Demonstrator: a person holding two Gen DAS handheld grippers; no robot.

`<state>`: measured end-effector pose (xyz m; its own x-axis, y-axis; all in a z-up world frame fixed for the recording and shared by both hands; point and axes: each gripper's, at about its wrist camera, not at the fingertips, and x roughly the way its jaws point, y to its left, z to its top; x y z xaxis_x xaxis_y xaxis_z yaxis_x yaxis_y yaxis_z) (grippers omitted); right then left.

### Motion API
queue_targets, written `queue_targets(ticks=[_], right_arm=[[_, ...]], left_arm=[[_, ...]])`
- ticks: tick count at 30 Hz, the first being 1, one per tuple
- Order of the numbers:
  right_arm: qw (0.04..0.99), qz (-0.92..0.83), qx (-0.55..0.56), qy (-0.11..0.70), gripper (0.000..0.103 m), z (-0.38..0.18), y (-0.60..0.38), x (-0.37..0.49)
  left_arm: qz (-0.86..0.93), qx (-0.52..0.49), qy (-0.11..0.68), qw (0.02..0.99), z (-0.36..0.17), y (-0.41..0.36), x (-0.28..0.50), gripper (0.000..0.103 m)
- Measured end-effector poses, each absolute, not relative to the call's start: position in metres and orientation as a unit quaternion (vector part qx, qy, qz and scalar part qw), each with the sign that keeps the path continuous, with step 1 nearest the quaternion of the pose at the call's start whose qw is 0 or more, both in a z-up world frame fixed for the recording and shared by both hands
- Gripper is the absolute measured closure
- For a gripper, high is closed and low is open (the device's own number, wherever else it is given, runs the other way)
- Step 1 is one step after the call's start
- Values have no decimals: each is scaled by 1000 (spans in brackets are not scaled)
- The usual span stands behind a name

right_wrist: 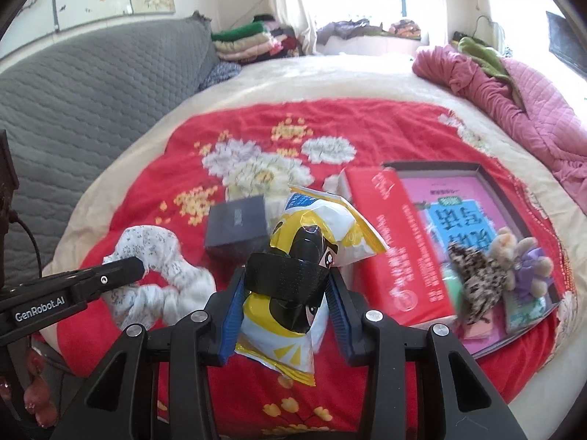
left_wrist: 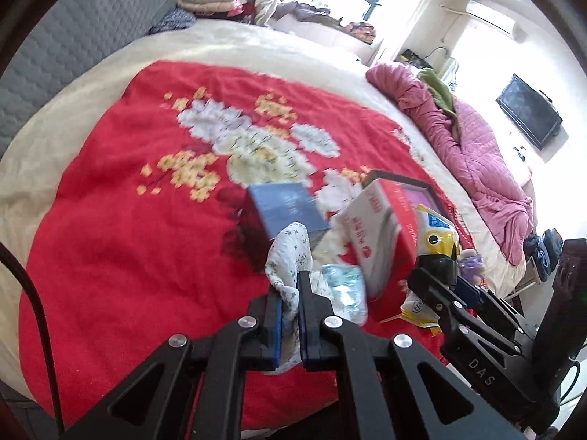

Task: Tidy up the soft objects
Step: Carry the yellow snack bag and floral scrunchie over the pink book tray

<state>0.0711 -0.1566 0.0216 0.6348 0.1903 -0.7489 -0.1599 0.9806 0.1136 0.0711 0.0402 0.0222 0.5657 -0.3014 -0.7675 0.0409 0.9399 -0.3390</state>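
Note:
My left gripper (left_wrist: pixel 289 282) is shut on a white floral scrunchie (left_wrist: pixel 290 253) and holds it above the red flowered blanket (left_wrist: pixel 128 220). In the right wrist view the same gripper (right_wrist: pixel 137 267) enters from the left, with the scrunchie (right_wrist: pixel 165 253) hanging as a loop. A yellow and white snack bag (right_wrist: pixel 319 220) is clamped in my right gripper (right_wrist: pixel 288 271), clear of the blanket (right_wrist: pixel 367 124). The left wrist view shows that gripper (left_wrist: pixel 433 271) and the bag (left_wrist: pixel 436 227) at the right. An open box tray (right_wrist: pixel 488 179) holds a leopard scrunchie (right_wrist: pixel 477 278) and a small plush bear (right_wrist: pixel 524 256).
A dark blue box (left_wrist: pixel 286 209) and a red and white box lid (left_wrist: pixel 370 234) lie mid-blanket, with a blurred green tissue pack (left_wrist: pixel 341 286) near my left fingers. A grey quilted headboard (right_wrist: pixel 91 91) is left, a pink quilt (right_wrist: pixel 513 91) right, and folded clothes (right_wrist: pixel 245 40) far back.

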Motion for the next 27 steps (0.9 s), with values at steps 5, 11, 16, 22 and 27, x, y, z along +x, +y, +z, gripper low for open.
queue_targets(ticks=[5, 11, 16, 22, 27], right_arm=[[913, 81, 31, 399, 60, 40, -182, 63], [926, 46, 40, 372, 60, 62, -223, 56], [933, 17, 54, 355, 60, 77, -260, 47], [935, -3, 80, 345, 60, 83, -294, 42], [936, -17, 99, 337, 60, 85, -319, 37]], left_arm=[[-118, -125, 443, 880, 44, 11, 72, 96], [-148, -105, 428, 886, 66, -28, 77, 96], [-165, -94, 414, 891, 83, -58, 82, 96], [-185, -75, 409, 890, 95, -94, 87, 96], [-202, -55, 407, 889, 99, -125, 92, 96]])
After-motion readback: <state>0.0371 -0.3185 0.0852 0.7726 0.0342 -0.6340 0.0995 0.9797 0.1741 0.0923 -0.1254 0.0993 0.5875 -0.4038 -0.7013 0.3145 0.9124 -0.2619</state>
